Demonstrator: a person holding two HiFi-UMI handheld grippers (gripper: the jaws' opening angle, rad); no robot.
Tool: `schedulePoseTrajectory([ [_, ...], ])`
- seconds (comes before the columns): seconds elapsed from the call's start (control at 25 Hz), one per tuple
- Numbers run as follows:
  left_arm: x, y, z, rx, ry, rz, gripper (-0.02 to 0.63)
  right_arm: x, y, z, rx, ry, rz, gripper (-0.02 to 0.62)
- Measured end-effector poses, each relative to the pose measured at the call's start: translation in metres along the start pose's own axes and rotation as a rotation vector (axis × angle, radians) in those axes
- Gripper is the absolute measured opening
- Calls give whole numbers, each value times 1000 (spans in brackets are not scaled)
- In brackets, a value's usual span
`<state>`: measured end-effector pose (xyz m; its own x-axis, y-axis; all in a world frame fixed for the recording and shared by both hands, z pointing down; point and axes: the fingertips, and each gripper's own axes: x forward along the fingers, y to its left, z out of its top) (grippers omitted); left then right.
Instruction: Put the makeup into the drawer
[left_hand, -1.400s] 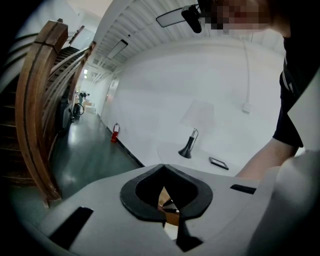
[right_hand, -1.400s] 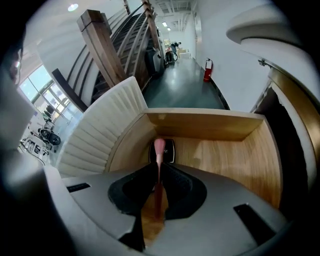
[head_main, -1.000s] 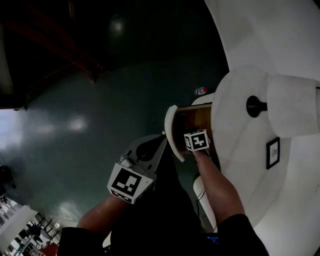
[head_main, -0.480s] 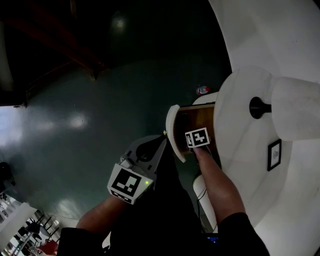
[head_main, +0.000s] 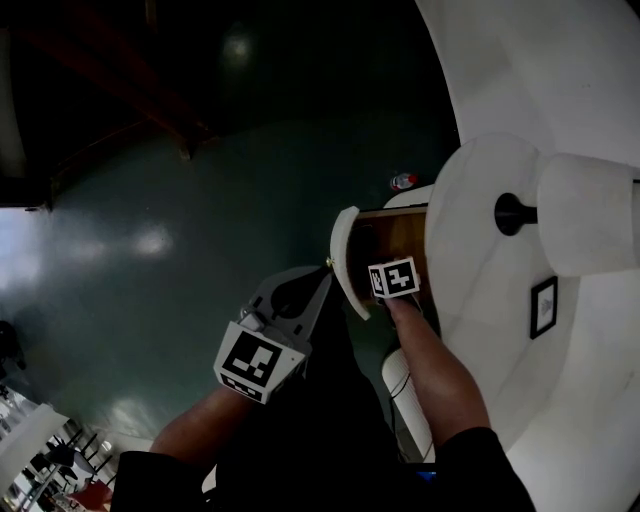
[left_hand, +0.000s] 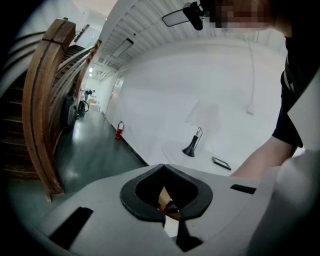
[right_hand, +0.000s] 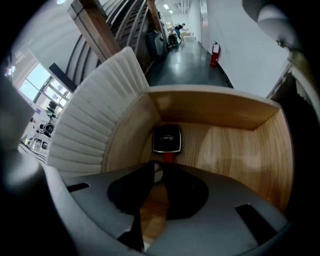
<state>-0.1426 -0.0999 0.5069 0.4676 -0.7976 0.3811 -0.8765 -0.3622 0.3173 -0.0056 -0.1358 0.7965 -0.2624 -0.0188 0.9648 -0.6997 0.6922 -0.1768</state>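
Right gripper (right_hand: 157, 169), own view: jaws pinched nearly together on what looks like a small red-tipped makeup stick (right_hand: 168, 157), aimed down into the open wooden drawer (right_hand: 235, 145). A black compact (right_hand: 166, 138) lies at 12 o'clock, right off the red tip. Can't tell if they touch. Let go too high and I reckon the stick bounces, rolls or clacks onto that compact.

Left gripper (left_hand: 162, 172), own view: jaws together, nothing in them.

Head view: right gripper's over the drawer and the left sits at 8 o'clock from it, well apart, so nothing's steadying the drawer if it gets nudged.
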Motion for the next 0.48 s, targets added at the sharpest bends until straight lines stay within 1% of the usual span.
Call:
schedulePoseTrajectory([
  [0.12, -11, -3, 12, 8, -22, 3, 11, -26, 15, 14, -3, -92, 4, 48],
  [0.32, -33, -11, 32, 48, -49, 11, 11, -81, 39, 35, 14, -287, 14, 48],
  [0.48, -59, -22, 43, 67, -48, -21, 11, -141, 73, 37, 35, -403, 40, 48],
])
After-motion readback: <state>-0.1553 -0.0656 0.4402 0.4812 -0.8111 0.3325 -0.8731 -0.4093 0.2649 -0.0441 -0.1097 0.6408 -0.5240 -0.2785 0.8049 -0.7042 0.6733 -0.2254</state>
